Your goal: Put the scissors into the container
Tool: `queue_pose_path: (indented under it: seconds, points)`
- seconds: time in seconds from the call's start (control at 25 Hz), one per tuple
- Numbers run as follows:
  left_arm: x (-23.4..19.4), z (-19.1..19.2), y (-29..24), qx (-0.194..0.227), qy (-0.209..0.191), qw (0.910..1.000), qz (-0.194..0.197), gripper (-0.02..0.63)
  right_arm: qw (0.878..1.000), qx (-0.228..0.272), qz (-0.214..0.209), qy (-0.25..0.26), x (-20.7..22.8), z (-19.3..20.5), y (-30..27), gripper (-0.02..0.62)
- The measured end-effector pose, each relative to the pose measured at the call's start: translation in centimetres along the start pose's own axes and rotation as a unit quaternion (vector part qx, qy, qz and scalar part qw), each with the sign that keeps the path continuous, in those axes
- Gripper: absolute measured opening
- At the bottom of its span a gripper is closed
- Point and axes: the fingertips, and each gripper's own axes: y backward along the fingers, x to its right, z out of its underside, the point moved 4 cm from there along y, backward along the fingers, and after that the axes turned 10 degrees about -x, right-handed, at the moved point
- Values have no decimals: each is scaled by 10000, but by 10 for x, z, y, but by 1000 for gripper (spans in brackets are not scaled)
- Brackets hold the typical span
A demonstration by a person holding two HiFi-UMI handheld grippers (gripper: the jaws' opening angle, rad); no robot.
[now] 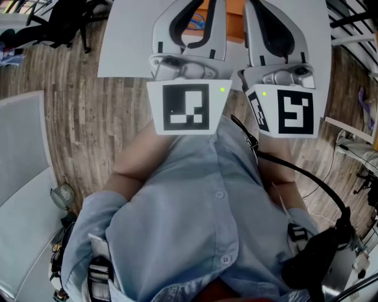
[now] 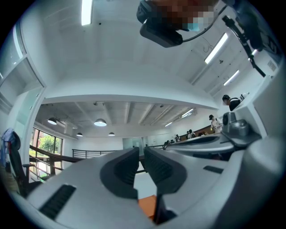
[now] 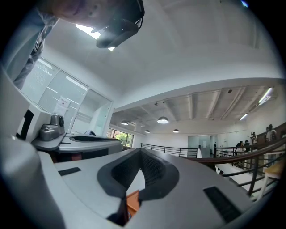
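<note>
No scissors or container can be made out in any view. In the head view both grippers are held side by side in front of my chest, pointing away over a white table [image 1: 124, 41]. The left gripper [image 1: 201, 6] [image 2: 142, 152] has its jaws a narrow slit apart, with nothing between them. An orange patch [image 1: 204, 10] [image 2: 147, 205] with a thin blue shape on it shows through the hollow behind the pads. The right gripper [image 1: 264, 12] [image 3: 140, 152] has its tips touching and holds nothing. Both gripper views look up across a large hall at its ceiling.
A light blue shirt [image 1: 195, 212] fills the middle of the head view. Wooden floor [image 1: 88, 118] lies around, with grey panels [image 1: 23, 147] at the left, a black chair [image 1: 59, 23] at the far left and cables and a black pack [image 1: 319, 253] at the right.
</note>
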Motion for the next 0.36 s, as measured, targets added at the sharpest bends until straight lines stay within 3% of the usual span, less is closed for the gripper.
queue_pose_path:
  seconds: [0.36]
  points:
    - [4, 2, -3, -24, 14, 10000, 11, 44, 10000, -15, -6, -6, 4, 4, 1, 11]
